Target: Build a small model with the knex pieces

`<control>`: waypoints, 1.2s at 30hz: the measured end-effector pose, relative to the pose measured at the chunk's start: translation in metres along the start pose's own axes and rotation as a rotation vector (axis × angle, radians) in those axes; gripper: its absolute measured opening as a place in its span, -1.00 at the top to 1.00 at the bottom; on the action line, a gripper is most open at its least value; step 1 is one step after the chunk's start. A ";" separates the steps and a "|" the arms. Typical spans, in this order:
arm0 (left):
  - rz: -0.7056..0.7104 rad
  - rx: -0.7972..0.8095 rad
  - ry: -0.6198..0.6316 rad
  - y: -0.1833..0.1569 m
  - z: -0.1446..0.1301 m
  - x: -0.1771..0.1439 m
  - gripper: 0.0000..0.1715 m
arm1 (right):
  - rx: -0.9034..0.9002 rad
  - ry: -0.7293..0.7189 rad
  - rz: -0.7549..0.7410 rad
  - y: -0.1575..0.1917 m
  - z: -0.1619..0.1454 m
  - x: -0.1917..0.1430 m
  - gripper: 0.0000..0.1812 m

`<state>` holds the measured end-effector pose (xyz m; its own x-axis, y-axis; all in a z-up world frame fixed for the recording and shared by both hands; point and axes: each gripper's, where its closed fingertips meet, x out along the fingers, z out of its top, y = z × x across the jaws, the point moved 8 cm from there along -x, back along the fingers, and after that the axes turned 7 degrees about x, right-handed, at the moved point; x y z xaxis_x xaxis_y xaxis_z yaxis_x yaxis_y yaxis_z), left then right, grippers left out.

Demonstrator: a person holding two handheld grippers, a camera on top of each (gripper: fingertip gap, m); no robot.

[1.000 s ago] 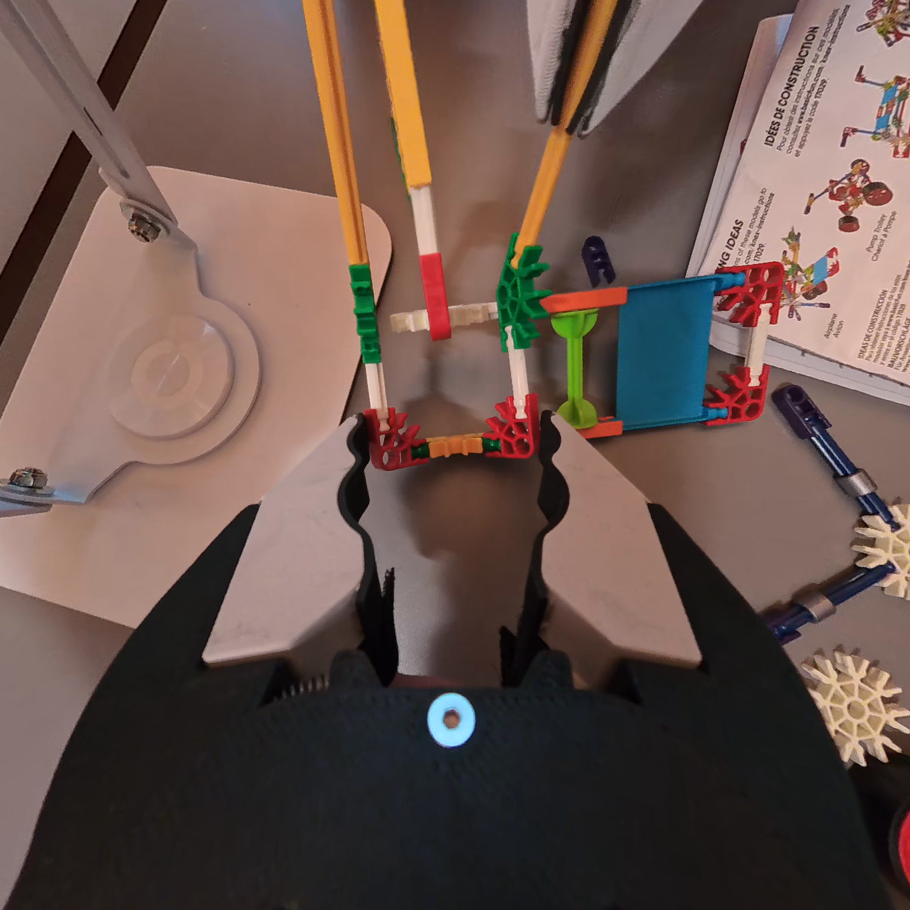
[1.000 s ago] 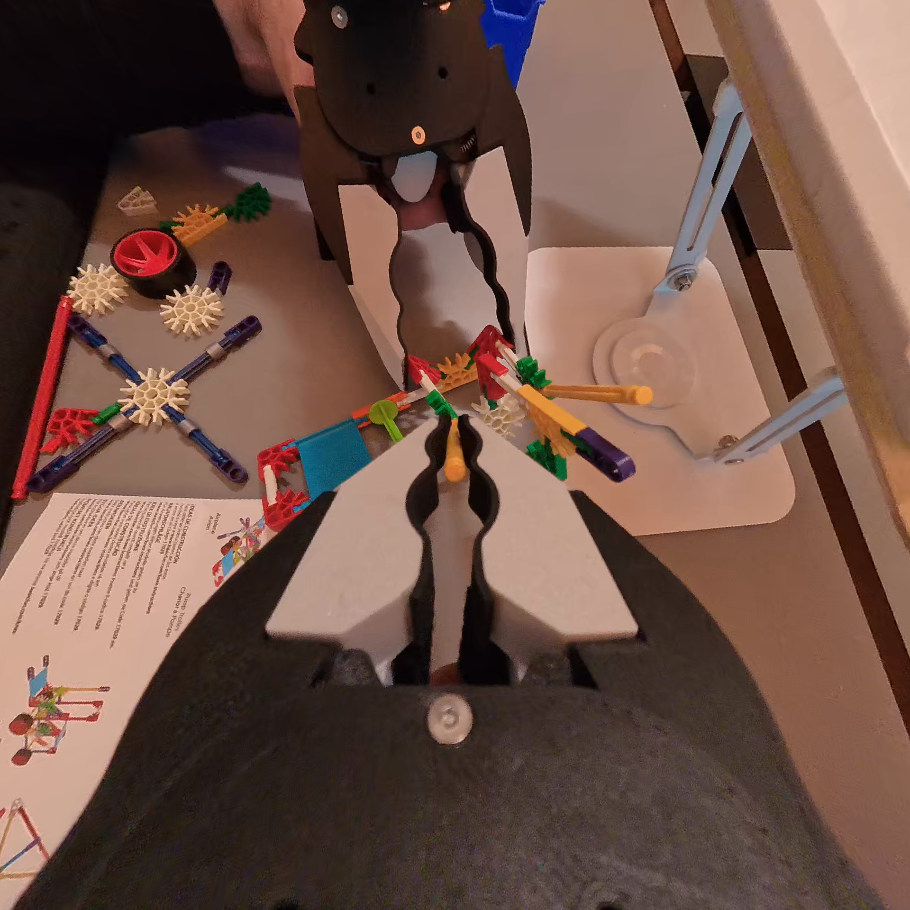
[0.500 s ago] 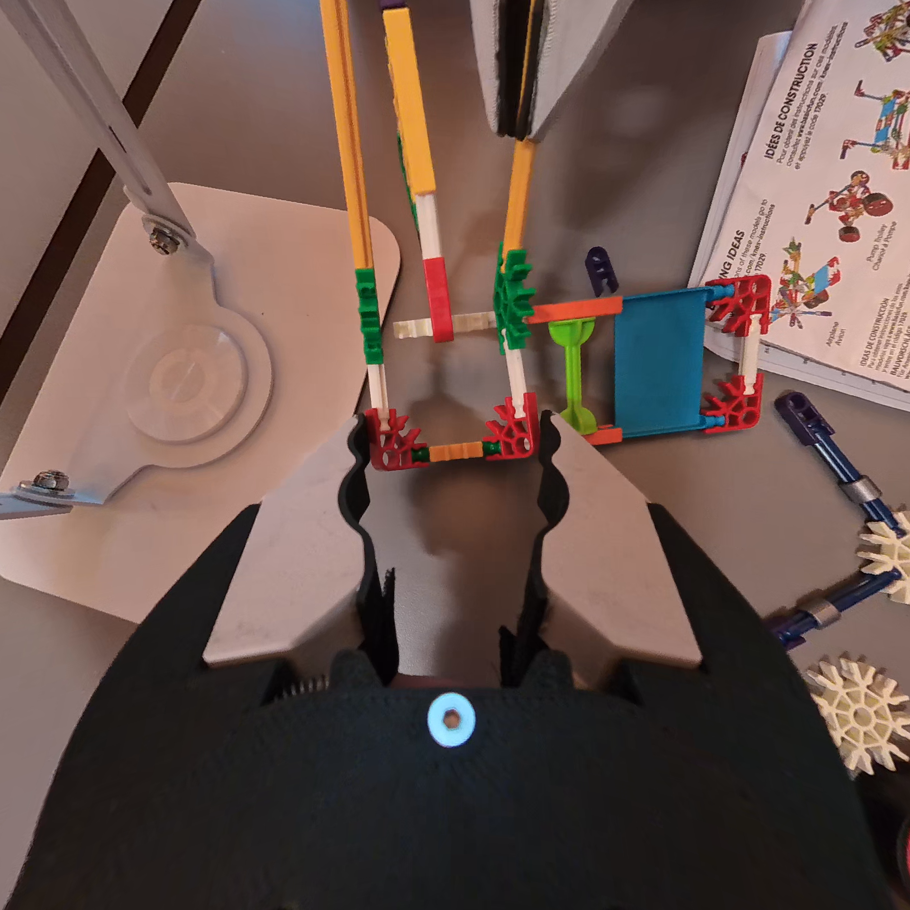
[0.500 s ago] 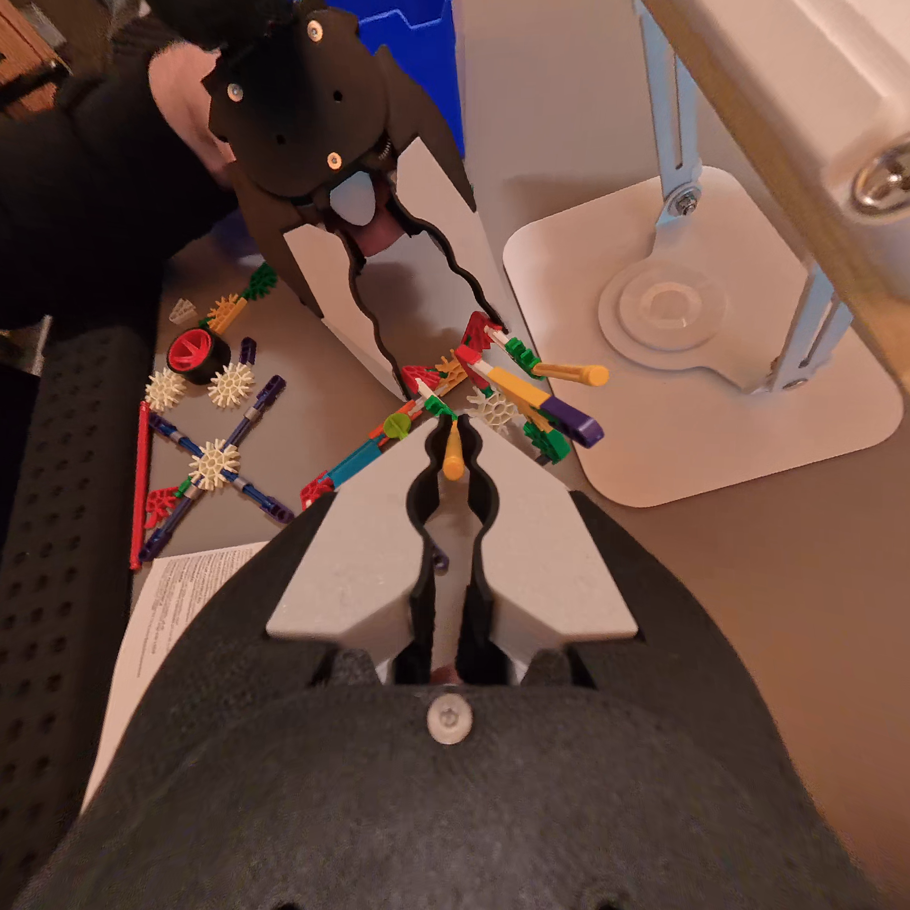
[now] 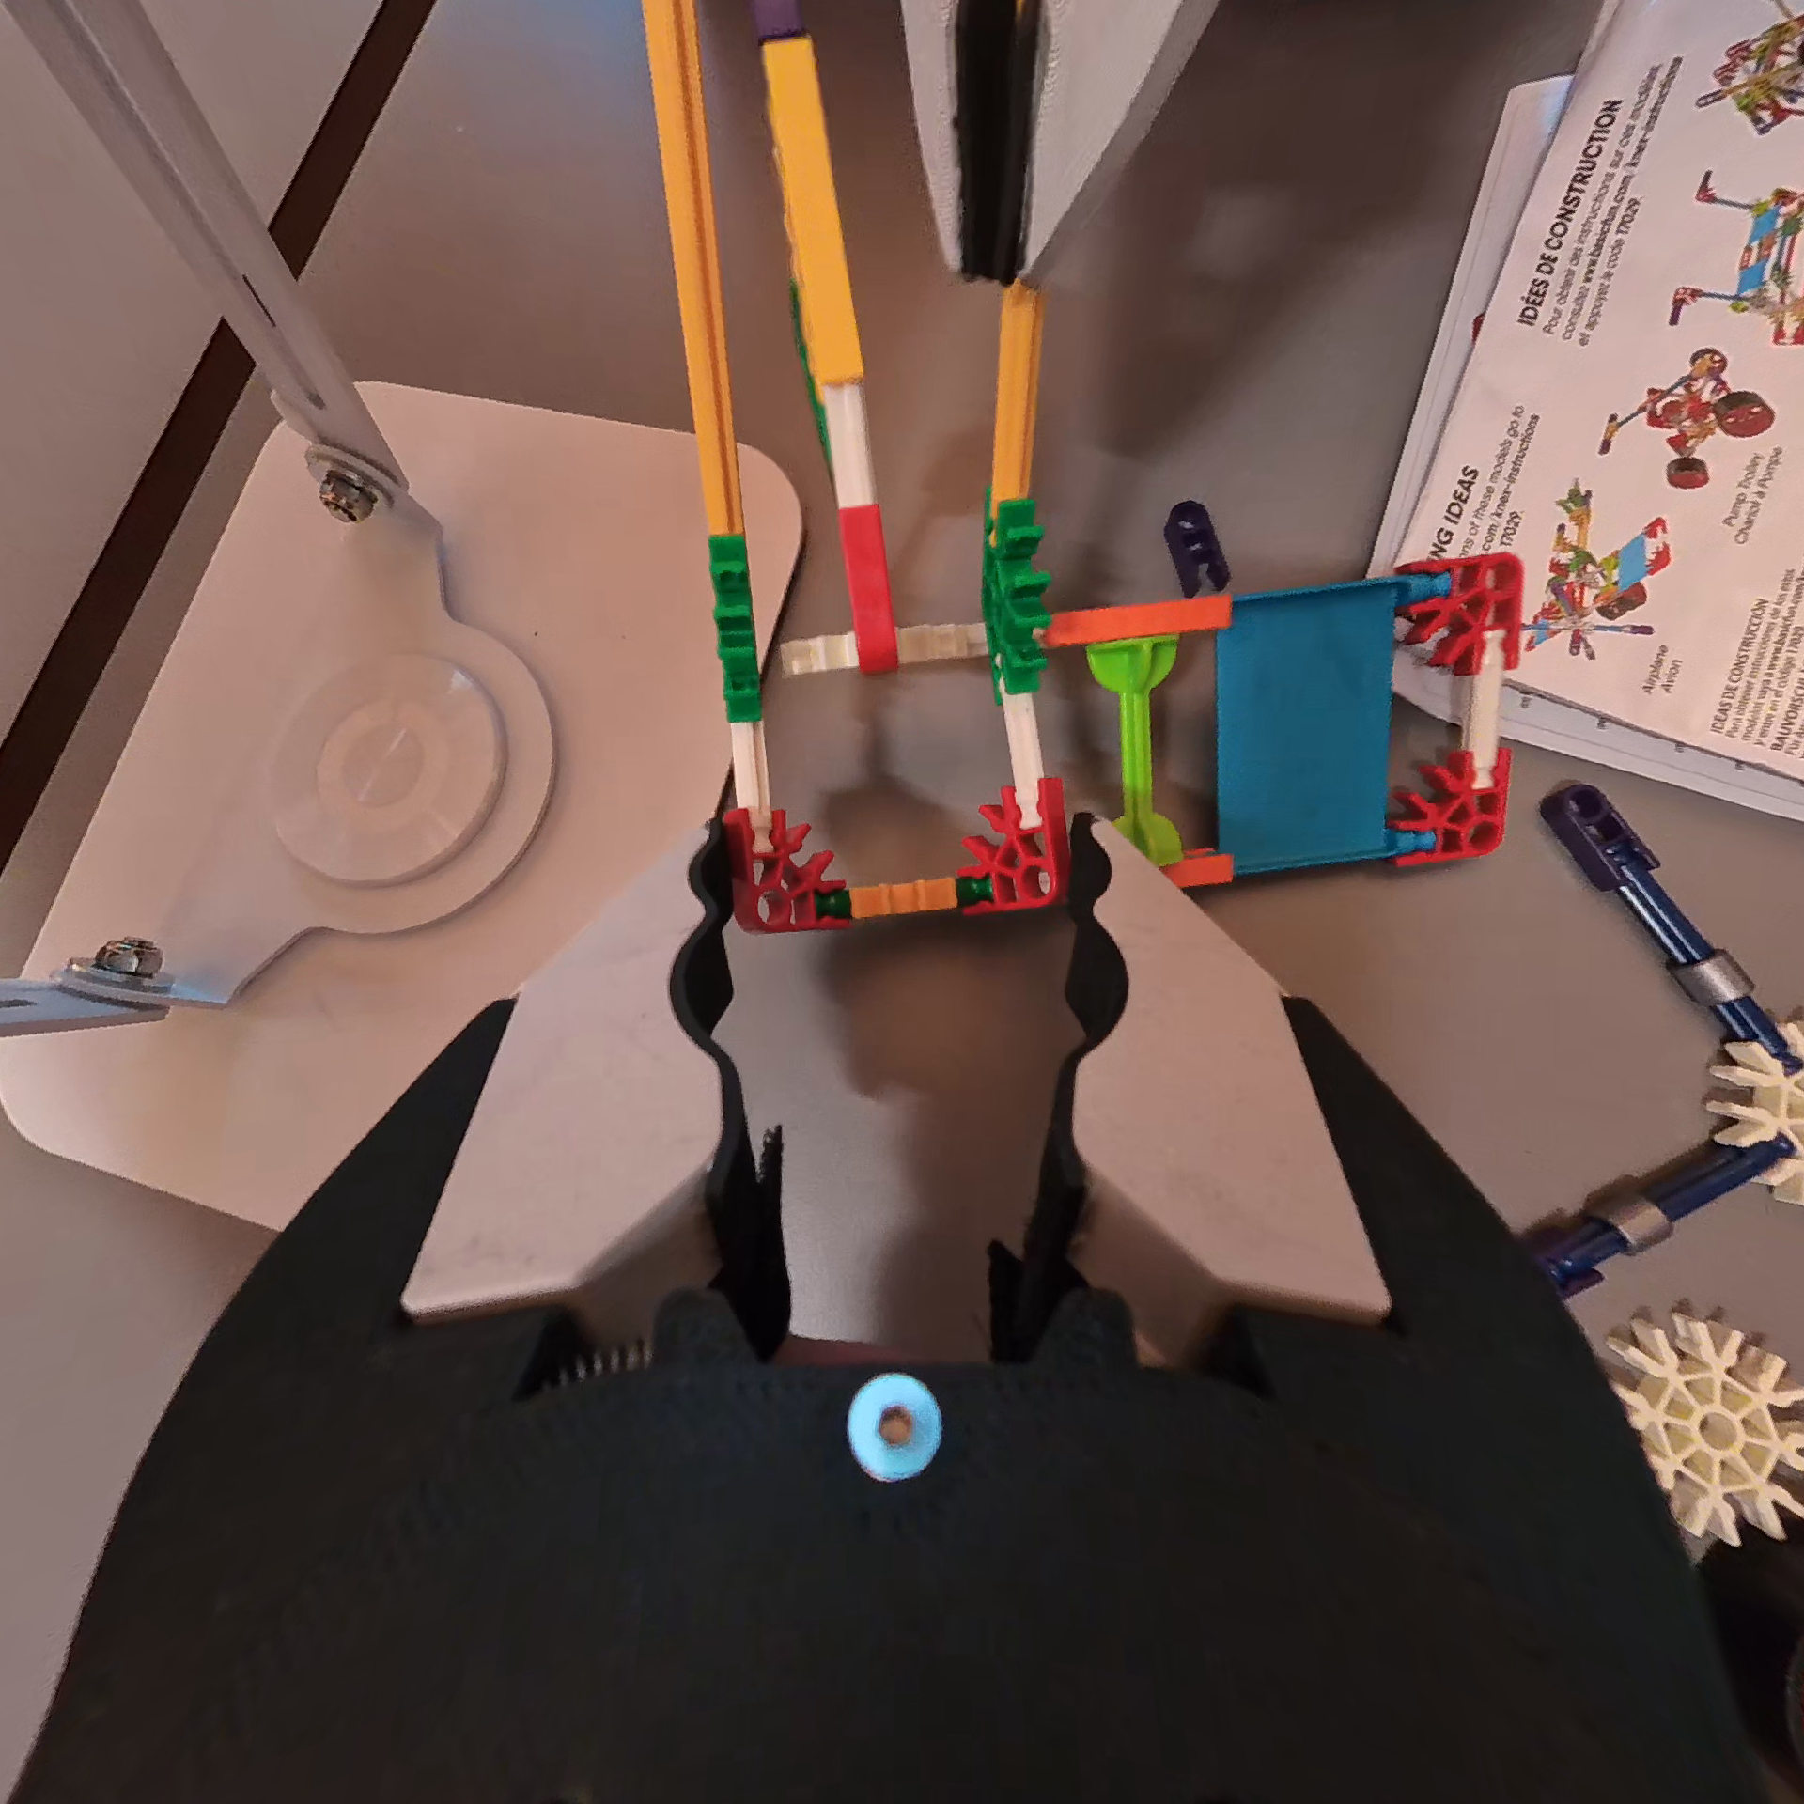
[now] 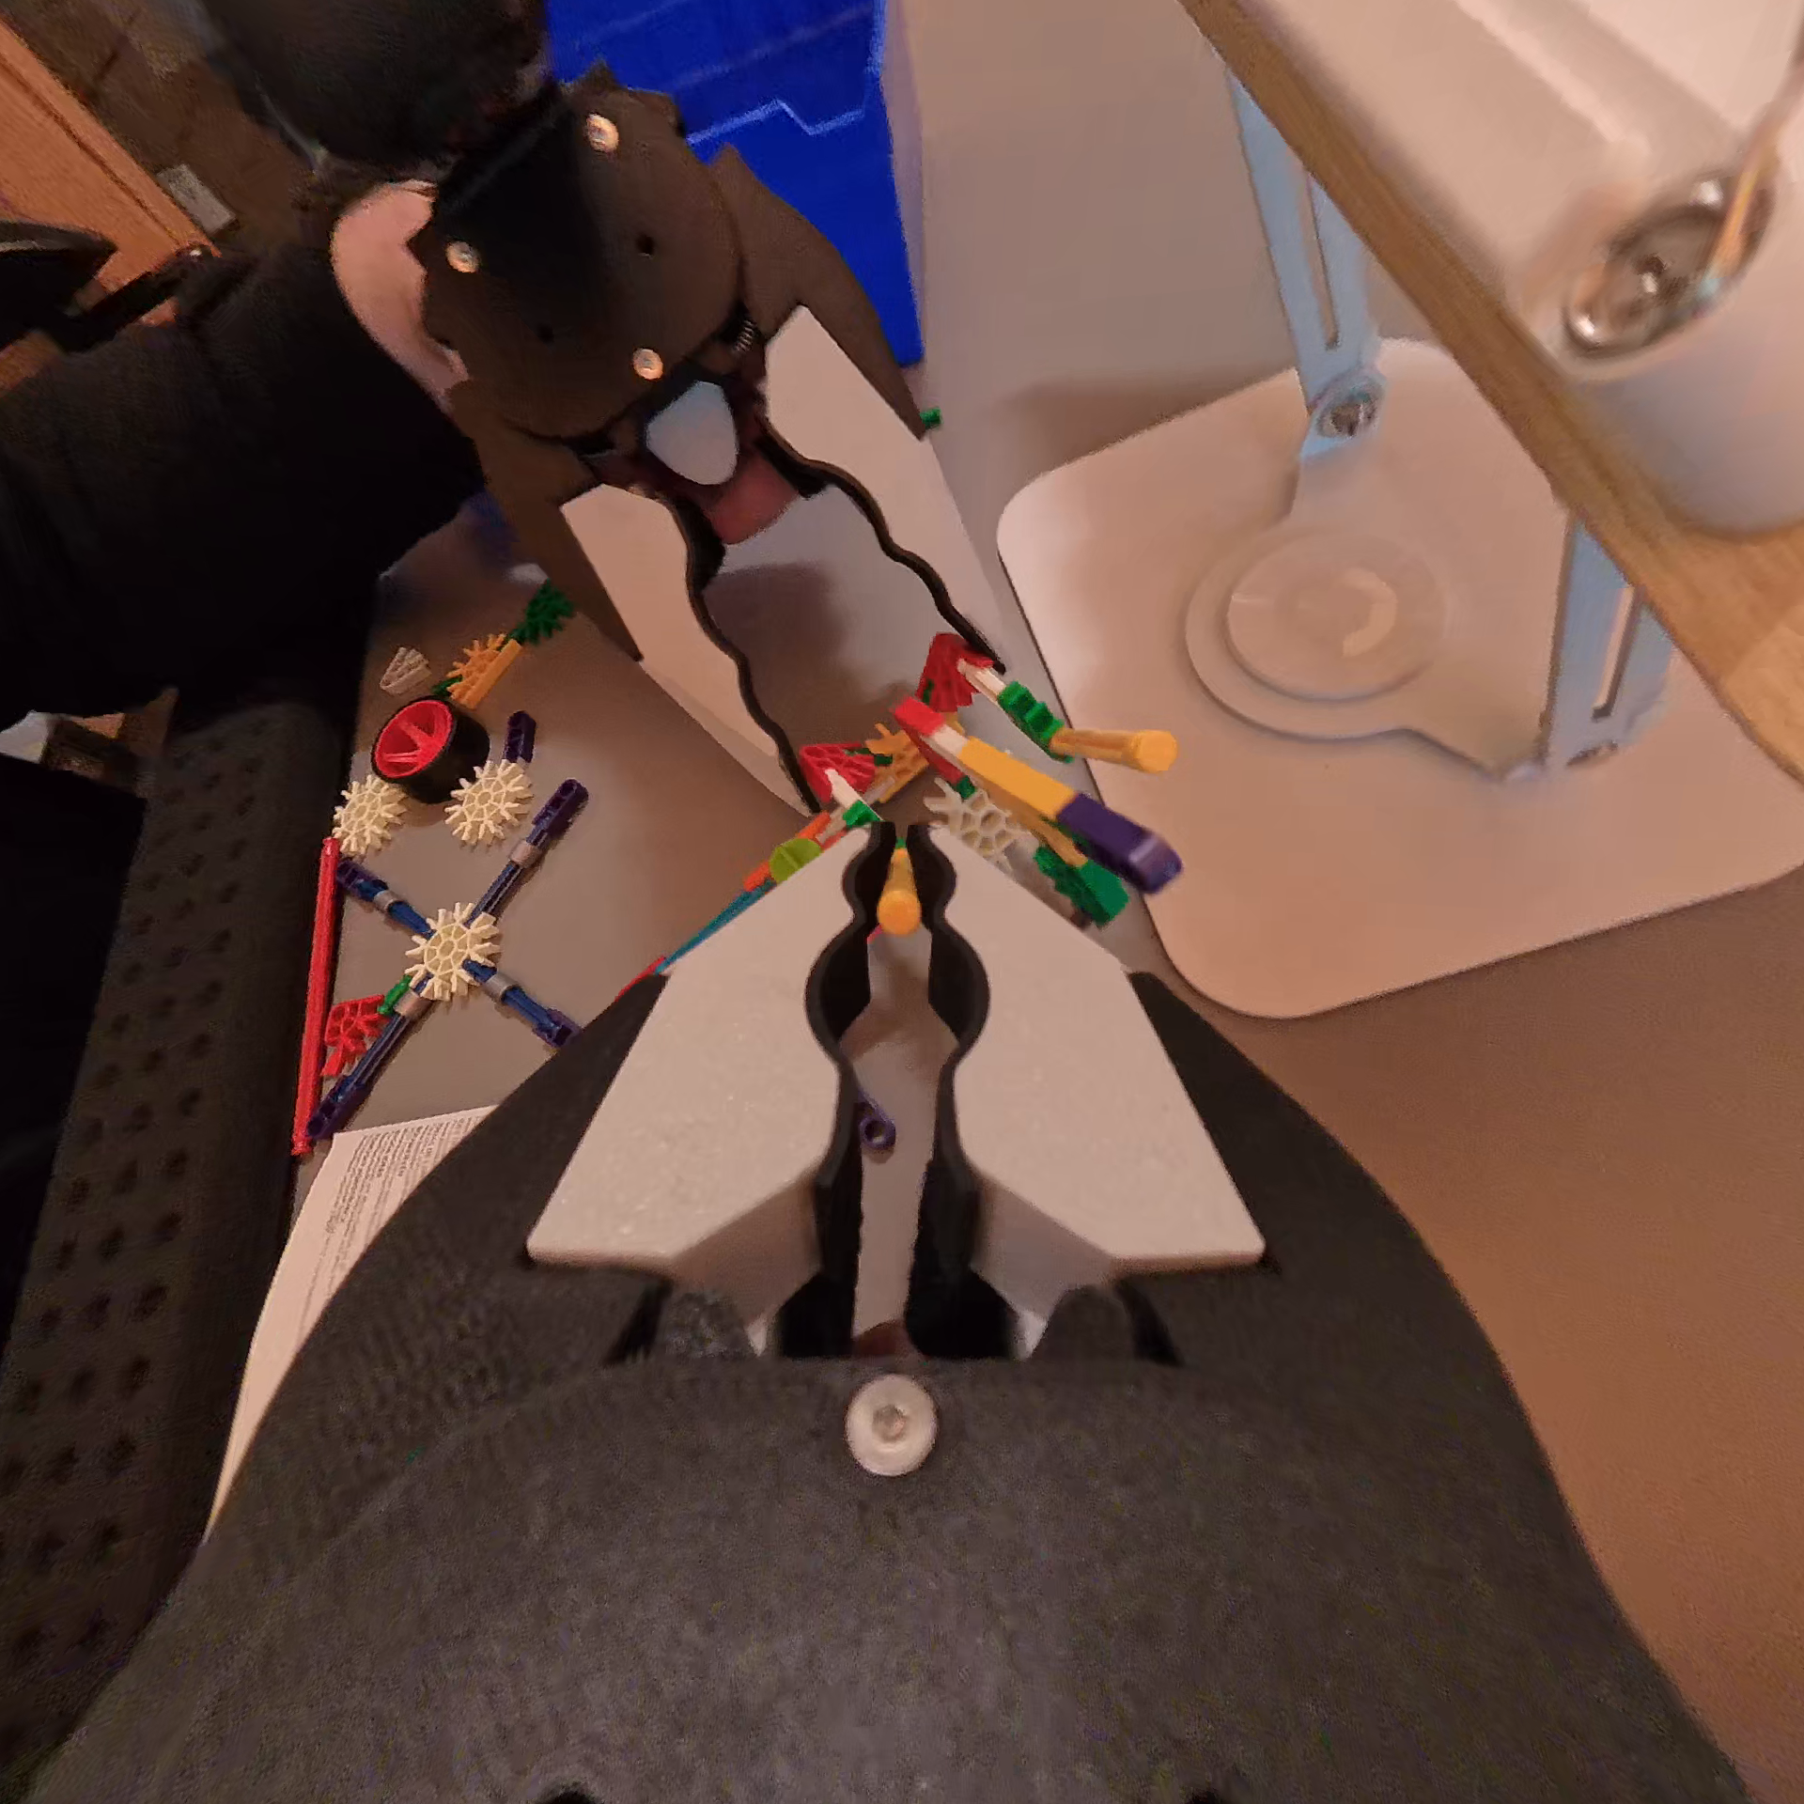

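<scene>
Red corner connectors (image 5: 1015, 859) mark the near edge of the toy rod frame (image 5: 888, 732), and the left gripper (image 5: 893, 859) has its jaws spread around that edge, one tip against each outer corner, an orange piece bridging the two. The frame's base lies on the grey table (image 5: 1367, 1025), its yellow rods rising away from the left wrist camera. A blue panel (image 5: 1303, 722) is joined to its right side beside a lime-green spool piece (image 5: 1137, 742), and that panel's far corner overlaps the instruction booklet (image 5: 1640, 488).

Only the left wrist view gives this flat layout, with the white stand base (image 5: 342, 781) off to the left and the right gripper's grey fingers dropping in at the top edge.

Over to the right wrist view: the right gripper (image 6: 898, 879) is pinching a yellow rod (image 6: 896, 893), jaws nearly closed on it, the rod's rounded end poking back between the fingers. From here the left gripper (image 6: 888, 722) appears whole, held by a hand in a dark sleeve (image 6: 195, 469). This view alone shows the purple-tipped rod (image 6: 1113, 840) jutting out, a red wheel (image 6: 425, 747), white snowflake connectors (image 6: 454, 952) on crossed blue rods, and a blue bin (image 6: 810, 146) behind.
</scene>
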<state>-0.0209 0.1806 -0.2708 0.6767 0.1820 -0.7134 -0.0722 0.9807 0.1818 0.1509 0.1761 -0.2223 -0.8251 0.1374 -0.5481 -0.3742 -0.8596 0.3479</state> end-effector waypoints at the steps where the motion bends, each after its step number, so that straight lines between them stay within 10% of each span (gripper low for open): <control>1: -0.003 -0.001 0.000 0.000 0.000 0.000 0.22 | -0.016 0.006 -0.002 0.001 0.000 0.000 0.97; 36: -0.029 -0.017 -0.020 0.000 -0.004 0.006 0.22 | -0.097 0.043 -0.064 0.001 -0.002 -0.004 0.97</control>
<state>-0.0198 0.1824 -0.2781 0.6929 0.1519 -0.7048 -0.0646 0.9867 0.1491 0.1549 0.1738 -0.2214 -0.7811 0.1741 -0.5996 -0.3810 -0.8937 0.2369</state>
